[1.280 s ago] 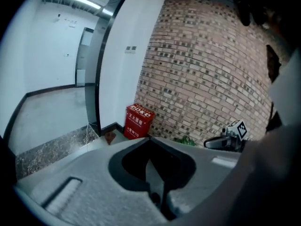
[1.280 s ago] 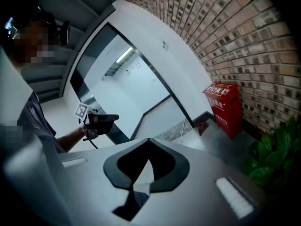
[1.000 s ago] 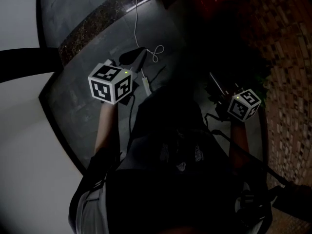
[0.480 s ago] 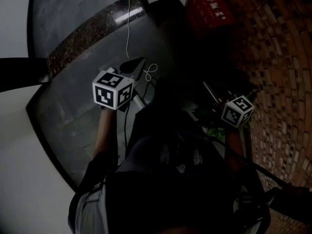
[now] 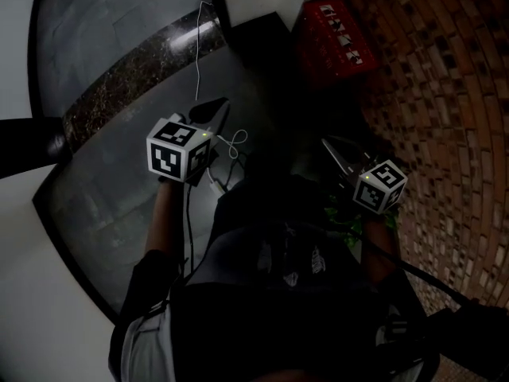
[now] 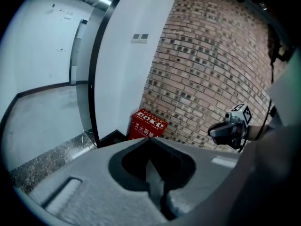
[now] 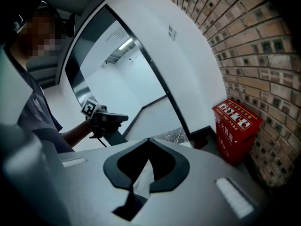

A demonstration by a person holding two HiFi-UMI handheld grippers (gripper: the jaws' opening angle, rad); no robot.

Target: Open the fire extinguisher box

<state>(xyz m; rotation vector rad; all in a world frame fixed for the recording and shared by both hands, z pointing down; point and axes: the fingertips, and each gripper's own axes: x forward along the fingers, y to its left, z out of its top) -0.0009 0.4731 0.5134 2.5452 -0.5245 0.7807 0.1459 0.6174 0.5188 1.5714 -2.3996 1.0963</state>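
The red fire extinguisher box (image 5: 334,38) stands on the floor where the brick wall meets the white wall, lid down. It also shows ahead in the left gripper view as a red box (image 6: 148,125) and at the right in the right gripper view (image 7: 236,128). My left gripper (image 5: 215,106) is held out in front of me, well short of the box, its jaws (image 6: 149,140) together and empty. My right gripper (image 5: 330,146) is level with it to the right, jaws (image 7: 149,140) together with nothing between them.
A brick wall (image 5: 445,94) runs along the right. A dark-framed glass panel and white wall (image 6: 117,79) stand left of the box. A thin white cable (image 5: 199,46) hangs over the speckled stone strip (image 5: 135,74) on the floor.
The red box has come fully into the head view and sits nearer. Both grippers have travelled forward toward it with their jaws unchanged.
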